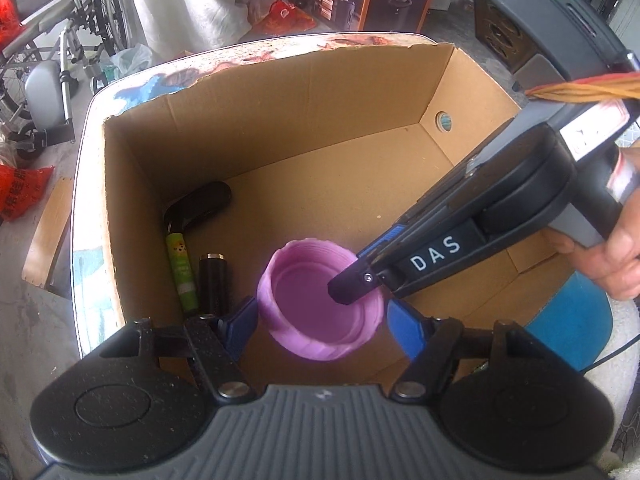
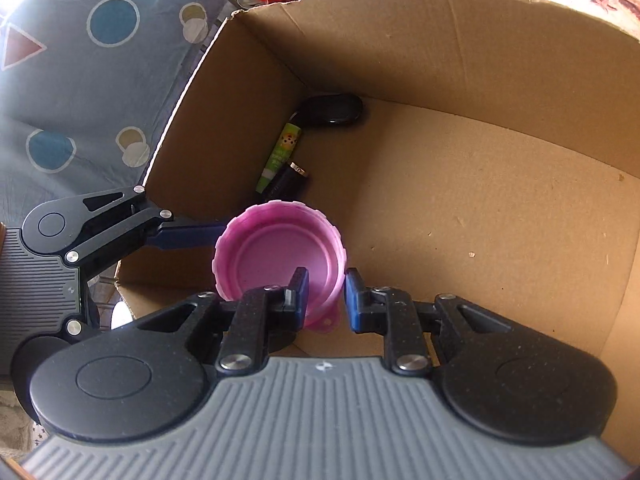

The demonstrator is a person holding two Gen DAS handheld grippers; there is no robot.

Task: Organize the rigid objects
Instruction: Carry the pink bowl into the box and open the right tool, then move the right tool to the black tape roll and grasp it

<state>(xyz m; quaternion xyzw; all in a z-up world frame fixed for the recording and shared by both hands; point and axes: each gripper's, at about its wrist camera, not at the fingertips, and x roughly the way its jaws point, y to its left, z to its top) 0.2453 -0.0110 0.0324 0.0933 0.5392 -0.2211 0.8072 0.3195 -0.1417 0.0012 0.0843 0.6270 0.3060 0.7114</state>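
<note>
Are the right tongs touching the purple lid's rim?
Touching. The right wrist view shows the right tongs pinching the purple lid wall, one finger inside the rim, the other outside.

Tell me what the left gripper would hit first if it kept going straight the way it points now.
Probably nothing before the box floor: the left gripper already has the purple lid between its jaws, so lid and jaws would likely meet the cardboard bottom together, though the lid's height above it is unclear.

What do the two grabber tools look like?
Both match: a ribbed grey body, black round-ended linkage arms with silver pins, and blue finger pads. The left gripper shows all that. The right gripper has white "DAS" letters on its side, a green light on top and orange bands wrapped around it.
</note>
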